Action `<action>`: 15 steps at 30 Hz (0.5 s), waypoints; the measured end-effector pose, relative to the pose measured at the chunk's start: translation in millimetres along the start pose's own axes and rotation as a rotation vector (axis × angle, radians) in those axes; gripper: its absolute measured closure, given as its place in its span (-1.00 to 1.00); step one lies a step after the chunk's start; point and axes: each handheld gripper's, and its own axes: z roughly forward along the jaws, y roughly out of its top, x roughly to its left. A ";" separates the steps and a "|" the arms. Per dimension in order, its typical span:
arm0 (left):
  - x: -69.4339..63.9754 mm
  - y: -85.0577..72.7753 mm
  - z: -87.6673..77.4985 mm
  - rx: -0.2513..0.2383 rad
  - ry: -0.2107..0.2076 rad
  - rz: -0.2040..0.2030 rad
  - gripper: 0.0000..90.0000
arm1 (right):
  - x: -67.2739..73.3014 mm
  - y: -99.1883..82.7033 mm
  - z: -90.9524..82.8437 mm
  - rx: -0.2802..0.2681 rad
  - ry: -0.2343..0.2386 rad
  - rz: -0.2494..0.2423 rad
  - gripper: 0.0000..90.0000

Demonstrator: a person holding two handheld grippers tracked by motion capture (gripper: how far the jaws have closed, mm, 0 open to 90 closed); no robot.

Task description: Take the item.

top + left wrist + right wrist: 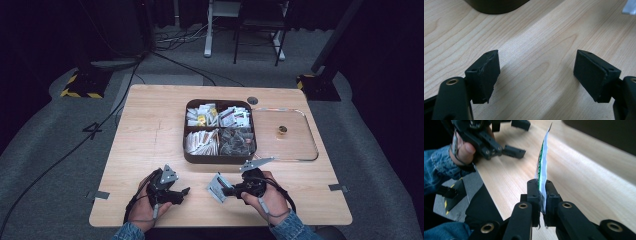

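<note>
A flat white packet with green print stands on edge between the jaws of my right gripper, which is shut on its lower end. In the high view the packet hangs just above the table's front middle, held out to the left of my right gripper. My left gripper hovers a short way to the packet's left, open and holding nothing. Its jaws stand wide apart over bare wood. A dark brown four-compartment box full of small packets sits at the table's centre.
A clear tray or lid lies to the right of the box with a small gold object on it. The box's corner is close ahead of the left gripper. The table's front edge runs close beneath both hands.
</note>
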 end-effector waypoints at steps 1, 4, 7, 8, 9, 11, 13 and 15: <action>0.0 0.0 0.0 0.000 0.000 0.000 -0.52 | 0.5 -0.5 1.8 0.013 0.003 -0.001 0.91; 0.0 0.0 0.0 0.000 0.000 0.000 -0.52 | 2.0 -1.9 6.7 0.039 0.009 -0.003 0.90; 0.0 0.0 0.0 0.000 0.000 0.000 -0.52 | 3.3 -2.5 9.6 0.051 -0.001 -0.011 0.87; 0.0 0.0 0.0 0.000 0.000 0.000 -0.52 | 3.5 -2.5 9.9 0.050 -0.005 -0.014 0.85; 0.0 0.0 0.0 0.000 0.000 0.001 -0.52 | 3.7 -2.5 10.1 0.050 -0.008 -0.018 0.82; 0.0 0.0 0.0 0.000 0.000 0.000 -0.52 | 3.6 -2.8 10.7 0.048 -0.020 -0.026 0.72; 0.0 0.0 0.0 0.000 0.000 0.000 -0.52 | 3.4 -2.9 10.8 0.044 -0.024 -0.031 0.66; 0.0 0.0 0.0 0.000 0.000 0.000 -0.52 | 3.3 -3.1 10.9 0.029 -0.033 -0.046 0.50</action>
